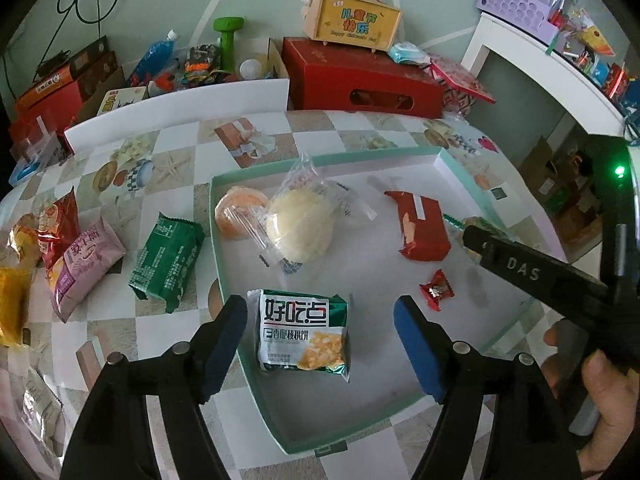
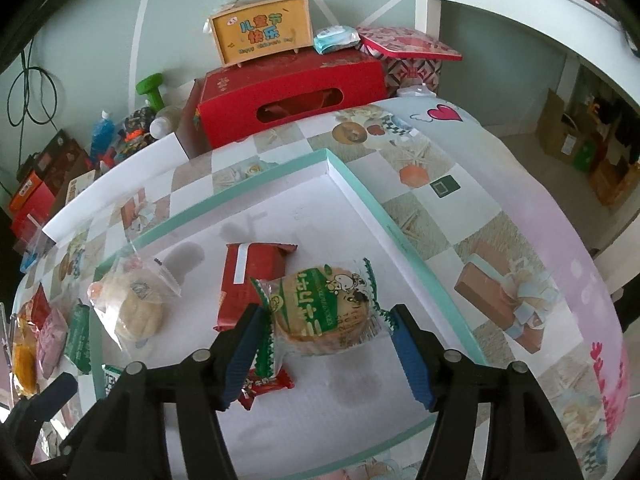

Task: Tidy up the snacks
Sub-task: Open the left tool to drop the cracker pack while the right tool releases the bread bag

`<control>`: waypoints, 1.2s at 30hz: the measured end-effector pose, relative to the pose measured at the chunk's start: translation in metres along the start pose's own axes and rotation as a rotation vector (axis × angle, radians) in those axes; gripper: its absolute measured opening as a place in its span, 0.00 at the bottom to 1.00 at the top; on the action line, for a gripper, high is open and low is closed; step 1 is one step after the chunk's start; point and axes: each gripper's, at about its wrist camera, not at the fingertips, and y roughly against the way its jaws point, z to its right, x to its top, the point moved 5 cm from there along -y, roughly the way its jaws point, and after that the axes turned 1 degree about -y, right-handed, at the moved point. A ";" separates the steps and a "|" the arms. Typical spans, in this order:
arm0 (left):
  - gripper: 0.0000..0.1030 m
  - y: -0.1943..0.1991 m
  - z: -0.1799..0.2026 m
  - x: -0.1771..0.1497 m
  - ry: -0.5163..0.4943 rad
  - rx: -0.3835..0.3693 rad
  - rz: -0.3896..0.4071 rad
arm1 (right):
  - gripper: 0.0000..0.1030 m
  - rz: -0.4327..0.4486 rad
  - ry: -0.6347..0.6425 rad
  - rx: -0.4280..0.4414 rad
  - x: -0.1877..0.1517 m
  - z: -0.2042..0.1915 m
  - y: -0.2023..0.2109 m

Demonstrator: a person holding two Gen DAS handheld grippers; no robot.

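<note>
Your left gripper (image 1: 320,344) hangs with jaws wide over a green-and-white biscuit pack (image 1: 303,330) lying free in the tray (image 1: 460,156); your right gripper (image 2: 326,350) brackets the round cookie pack (image 2: 324,312), pads apparently clear. I count six snacks inside the tray. Beside its left wall about five packets, including a green one (image 1: 166,258) and a pink one (image 1: 86,260), remain on the tablecloth, so you look roughly halfway.
</note>
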 end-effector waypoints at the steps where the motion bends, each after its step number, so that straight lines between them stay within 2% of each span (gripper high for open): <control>1: 0.79 0.001 0.000 0.000 0.005 -0.003 0.001 | 0.67 -0.002 0.003 -0.002 0.000 0.000 0.000; 4: 0.85 0.005 -0.003 0.000 0.017 -0.010 0.006 | 0.80 0.004 0.006 -0.017 0.001 -0.001 0.000; 9: 0.90 0.008 -0.009 0.000 0.046 -0.010 0.011 | 0.88 0.014 0.014 -0.025 0.002 -0.002 0.001; 13: 0.92 0.011 -0.013 0.001 0.060 -0.011 0.020 | 0.88 0.010 0.021 -0.035 0.001 -0.003 0.000; 15: 0.99 0.012 -0.013 0.001 0.060 -0.011 0.022 | 0.88 0.011 0.021 -0.041 0.002 -0.004 -0.001; 25: 0.99 0.023 -0.019 0.005 0.084 -0.029 0.050 | 0.89 0.018 0.014 -0.038 0.002 -0.005 0.001; 36: 0.99 0.030 -0.051 0.006 0.170 0.018 0.060 | 0.89 0.008 0.070 -0.022 -0.004 -0.030 0.002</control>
